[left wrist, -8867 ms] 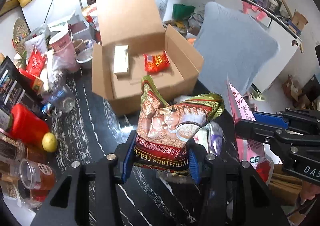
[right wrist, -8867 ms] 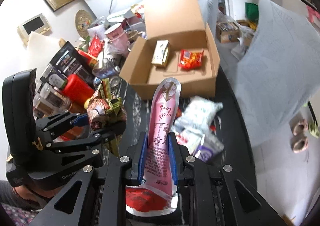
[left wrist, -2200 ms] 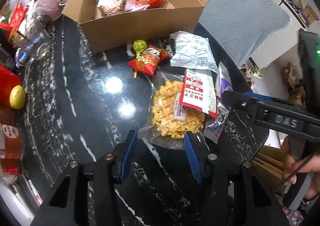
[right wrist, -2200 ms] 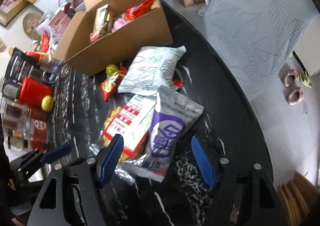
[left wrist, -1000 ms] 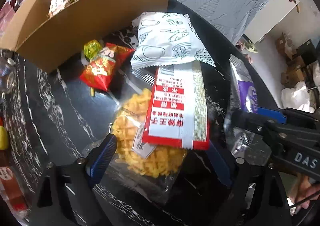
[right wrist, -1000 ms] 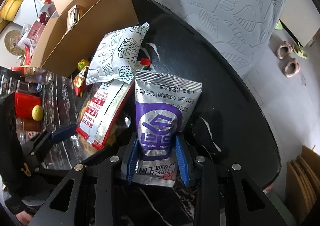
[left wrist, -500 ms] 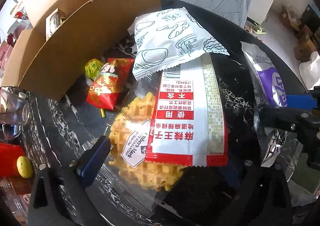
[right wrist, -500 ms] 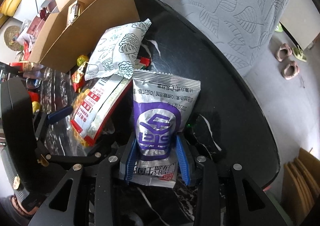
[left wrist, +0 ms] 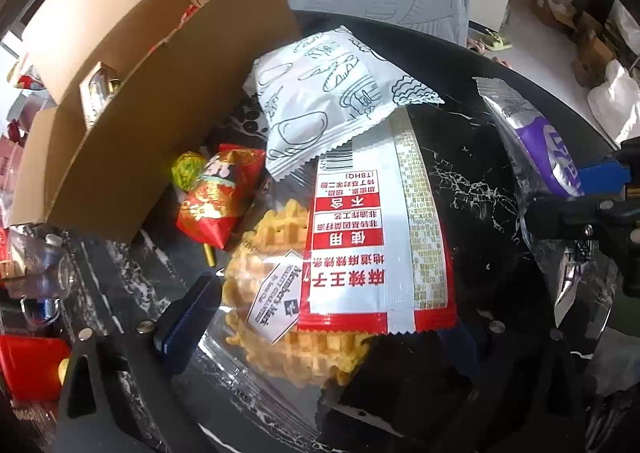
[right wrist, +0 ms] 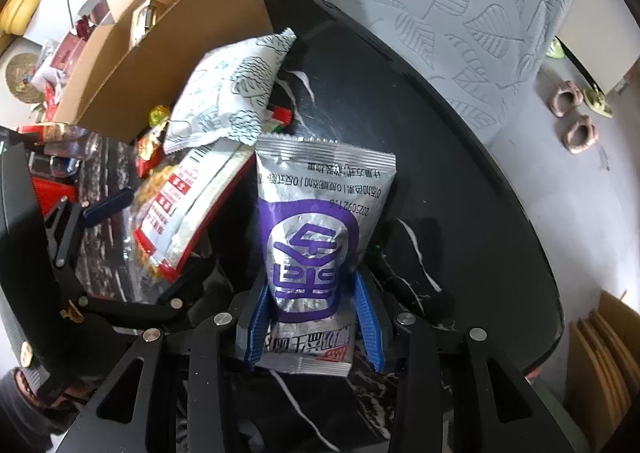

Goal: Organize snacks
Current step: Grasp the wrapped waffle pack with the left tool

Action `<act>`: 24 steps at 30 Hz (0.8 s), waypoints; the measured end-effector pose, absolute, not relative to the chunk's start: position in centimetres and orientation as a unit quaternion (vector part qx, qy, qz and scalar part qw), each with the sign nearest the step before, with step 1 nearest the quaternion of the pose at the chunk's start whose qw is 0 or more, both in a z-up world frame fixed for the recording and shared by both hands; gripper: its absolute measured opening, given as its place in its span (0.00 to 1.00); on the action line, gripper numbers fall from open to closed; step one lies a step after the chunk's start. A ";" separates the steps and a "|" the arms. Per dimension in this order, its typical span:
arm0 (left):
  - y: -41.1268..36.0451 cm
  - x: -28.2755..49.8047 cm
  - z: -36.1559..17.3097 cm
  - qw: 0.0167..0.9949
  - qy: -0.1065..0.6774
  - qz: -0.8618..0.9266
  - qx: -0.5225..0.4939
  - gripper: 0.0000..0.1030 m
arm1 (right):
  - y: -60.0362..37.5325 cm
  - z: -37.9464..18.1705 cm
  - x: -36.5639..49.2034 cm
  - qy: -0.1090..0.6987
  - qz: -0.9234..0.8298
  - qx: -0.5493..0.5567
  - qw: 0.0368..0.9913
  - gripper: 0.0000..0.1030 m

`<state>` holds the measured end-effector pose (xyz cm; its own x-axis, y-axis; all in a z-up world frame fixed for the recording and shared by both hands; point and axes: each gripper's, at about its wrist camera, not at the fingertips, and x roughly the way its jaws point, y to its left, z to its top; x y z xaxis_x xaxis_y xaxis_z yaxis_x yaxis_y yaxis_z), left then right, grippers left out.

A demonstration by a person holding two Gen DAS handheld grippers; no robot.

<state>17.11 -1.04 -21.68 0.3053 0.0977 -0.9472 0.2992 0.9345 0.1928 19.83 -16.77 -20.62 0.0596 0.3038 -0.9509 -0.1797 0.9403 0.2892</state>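
My left gripper [left wrist: 324,337] is open wide, pointing down over a clear bag of waffles [left wrist: 276,249]. A red and white packet [left wrist: 360,237] lies on that bag. One blue pad [left wrist: 192,317] sits left of the bag; the other pad is hidden under the packet. My right gripper [right wrist: 312,317] is shut on the lower part of a silver and purple pouch [right wrist: 316,229], which stands upright on the table; its jaws are easing open slightly. A white packet with line drawings [left wrist: 328,93] overlaps the red and white one.
An open cardboard box [left wrist: 140,113] holding snacks stands at the back left. Beside it lie a small red packet [left wrist: 218,197] and a green-wrapped lollipop [left wrist: 186,169]. The round black marble table's edge [right wrist: 500,181] curves to the right, next to a grey leaf-patterned chair [right wrist: 460,13].
My left gripper spread its jaws wider, rolled and came closer over the waffle bag. The right gripper kept still with the purple pouch between its pads.
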 end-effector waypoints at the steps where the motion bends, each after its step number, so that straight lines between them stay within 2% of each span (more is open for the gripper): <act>1: -0.7 16.8 -21.5 0.791 0.586 -0.068 0.164 0.98 | -16.8 -20.6 19.8 0.665 0.166 0.049 0.727 0.38; 4: -0.5 17.0 -21.5 0.798 0.578 -0.073 0.153 0.98 | -17.0 -20.6 19.7 0.664 0.167 0.052 0.727 0.38; 8: 0.4 16.4 -21.0 0.803 0.574 -0.072 0.144 0.88 | -16.9 -20.5 19.7 0.664 0.169 0.044 0.727 0.38; 24: 3.8 9.8 -19.8 0.781 0.624 0.029 0.030 0.87 | -16.3 -20.7 19.3 0.665 0.179 0.021 0.725 0.38</act>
